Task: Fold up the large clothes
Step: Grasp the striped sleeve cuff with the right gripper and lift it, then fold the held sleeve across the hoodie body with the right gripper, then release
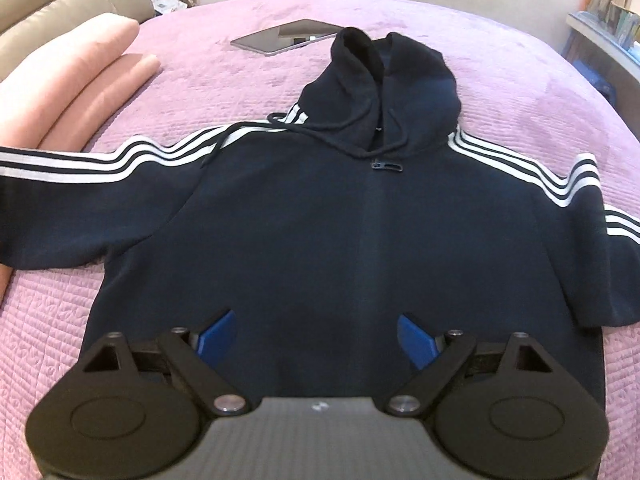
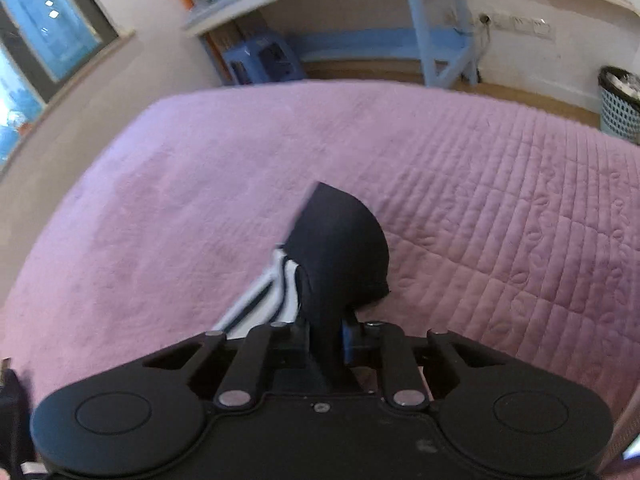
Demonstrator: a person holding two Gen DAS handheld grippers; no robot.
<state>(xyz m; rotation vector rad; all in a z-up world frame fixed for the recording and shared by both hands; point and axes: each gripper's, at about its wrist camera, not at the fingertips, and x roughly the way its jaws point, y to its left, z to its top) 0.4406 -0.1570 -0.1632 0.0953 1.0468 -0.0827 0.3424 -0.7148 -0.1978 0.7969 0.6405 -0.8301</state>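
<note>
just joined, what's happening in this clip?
A person with two handheld grippers is folding a dark hoodie spread face up on a pink quilted bed. The right gripper has its jaws shut on a striped sleeve end, lifted off the bed. The left gripper hovers over the hoodie's lower hem, jaws open and empty. Hood and body lie flat, not yet folded. A tablet lies beyond the hood.

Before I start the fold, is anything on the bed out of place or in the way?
Yes: a dark flat tablet lies on the pink quilted bedspread just beyond the navy white-striped hoodie's hood, beside the folding space. The right tongs grip a sleeve cuff; the left tongs hover open.
</note>
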